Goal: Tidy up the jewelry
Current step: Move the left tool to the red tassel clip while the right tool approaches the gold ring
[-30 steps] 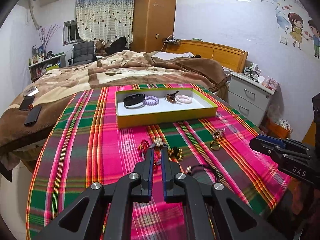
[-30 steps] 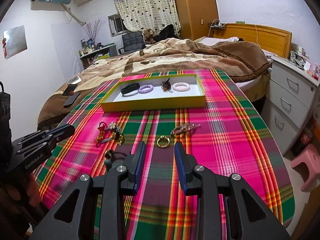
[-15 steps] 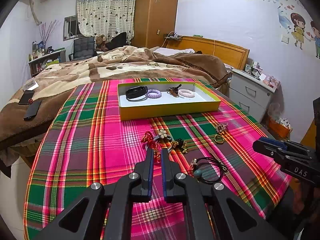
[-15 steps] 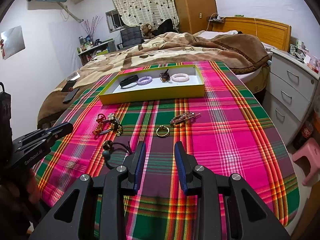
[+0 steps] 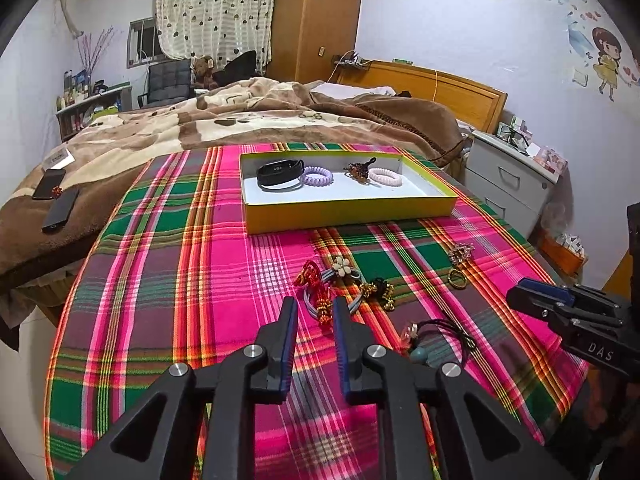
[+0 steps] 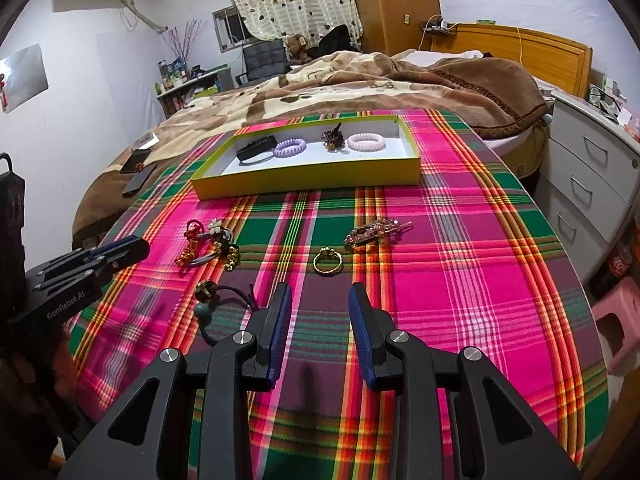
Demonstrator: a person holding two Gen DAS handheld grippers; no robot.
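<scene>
Both wrist views look down-forward over plaid table (image 5: 168, 264); share yellow tray (image 6: 304, 178).

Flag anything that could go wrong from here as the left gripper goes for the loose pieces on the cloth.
The left gripper, jaws just opened and empty, points at a tangled cluster: red knot charm, flower hair tie and gold piece lie overlapped, so one grab may drag several along. The black cord tie lies close beside it and could snag. The small gold ring lies flat and may slip from the right gripper.
</scene>
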